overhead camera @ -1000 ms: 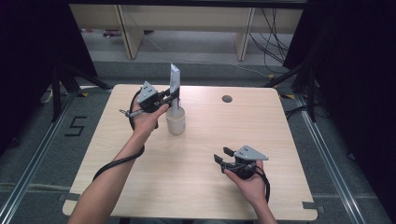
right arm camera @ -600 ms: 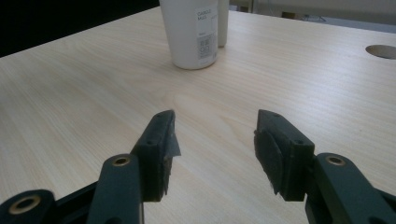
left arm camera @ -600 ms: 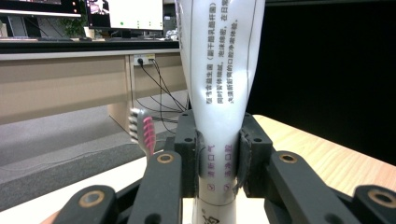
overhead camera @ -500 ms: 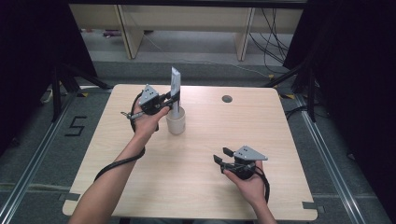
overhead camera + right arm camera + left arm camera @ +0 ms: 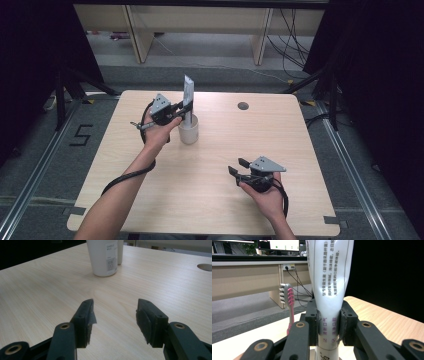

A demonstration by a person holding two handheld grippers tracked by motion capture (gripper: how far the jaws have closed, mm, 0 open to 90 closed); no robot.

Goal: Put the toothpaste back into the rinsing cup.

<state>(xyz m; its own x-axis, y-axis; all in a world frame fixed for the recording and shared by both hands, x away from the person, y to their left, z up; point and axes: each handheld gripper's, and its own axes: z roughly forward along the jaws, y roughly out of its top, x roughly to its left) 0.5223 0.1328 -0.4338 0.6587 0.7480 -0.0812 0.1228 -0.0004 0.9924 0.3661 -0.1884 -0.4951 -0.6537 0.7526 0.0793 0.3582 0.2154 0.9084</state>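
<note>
A white toothpaste tube (image 5: 188, 92) with printed text stands upright, crimped end up, at the far left-middle of the table. My left gripper (image 5: 183, 109) is shut on its lower part, one pad on each side of the tube (image 5: 329, 290). A white mug (image 5: 188, 131) stands just in front of the tube. In the right gripper view the tube's cap end (image 5: 120, 252) reaches down behind the mug (image 5: 105, 257). A pink toothbrush (image 5: 288, 300) with grey and pink bristles stands upright left of the tube. My right gripper (image 5: 237, 166) rests open near the table's front right, its jaws (image 5: 115, 312) empty.
The light wooden table (image 5: 300, 145) has a round cable hole (image 5: 243, 106) at the back right. Each gripper trails a black cable (image 5: 127, 177). Beyond the far edge are a grey floor, beige desks (image 5: 200, 20) and loose wires.
</note>
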